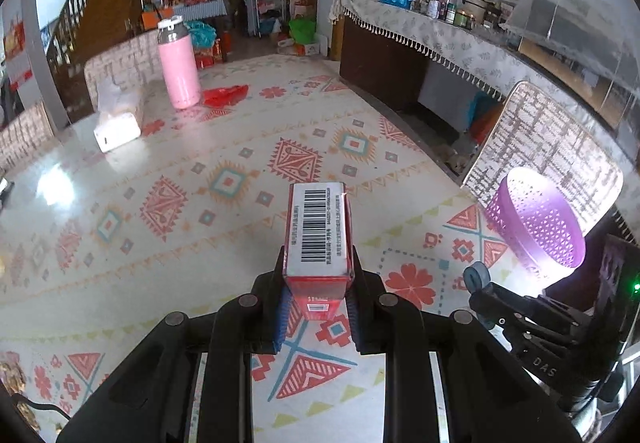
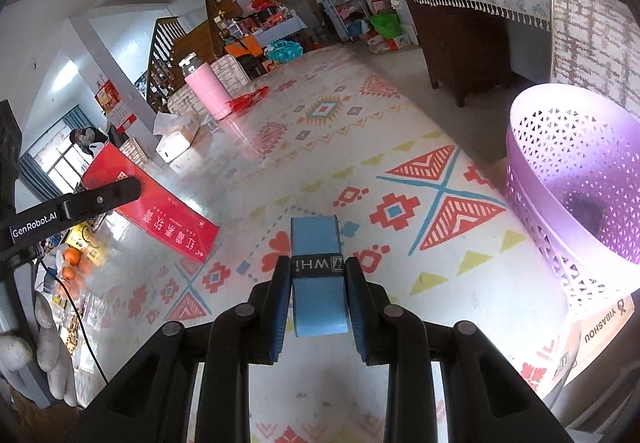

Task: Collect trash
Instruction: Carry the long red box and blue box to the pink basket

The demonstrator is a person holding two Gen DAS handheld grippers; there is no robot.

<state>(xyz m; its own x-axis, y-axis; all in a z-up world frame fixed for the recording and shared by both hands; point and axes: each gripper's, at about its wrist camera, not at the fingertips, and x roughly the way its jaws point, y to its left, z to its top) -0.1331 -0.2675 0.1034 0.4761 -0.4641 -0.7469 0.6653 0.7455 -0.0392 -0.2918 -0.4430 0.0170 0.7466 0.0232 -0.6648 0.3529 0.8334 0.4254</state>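
Between the blue pads of the left gripper (image 1: 318, 303) sits a small red box (image 1: 319, 239) with a barcode on top, pinched tight and held up off the table (image 1: 180, 251). Close by, the right gripper (image 2: 318, 299) squeezes a blue roll (image 2: 318, 275) with a black band around it (the band has white letters). Both are lifted above a cloth with red and teal shapes. Just to the right stands a purple basket (image 2: 560, 179) full of little holes. A long red box (image 2: 160, 211) lies on the table to the left. Farther away stand a white tissue box (image 1: 118, 119) and a tall pink bottle (image 1: 178, 63), with a crumpled red wrapper (image 1: 224, 95) just beside the bottle.
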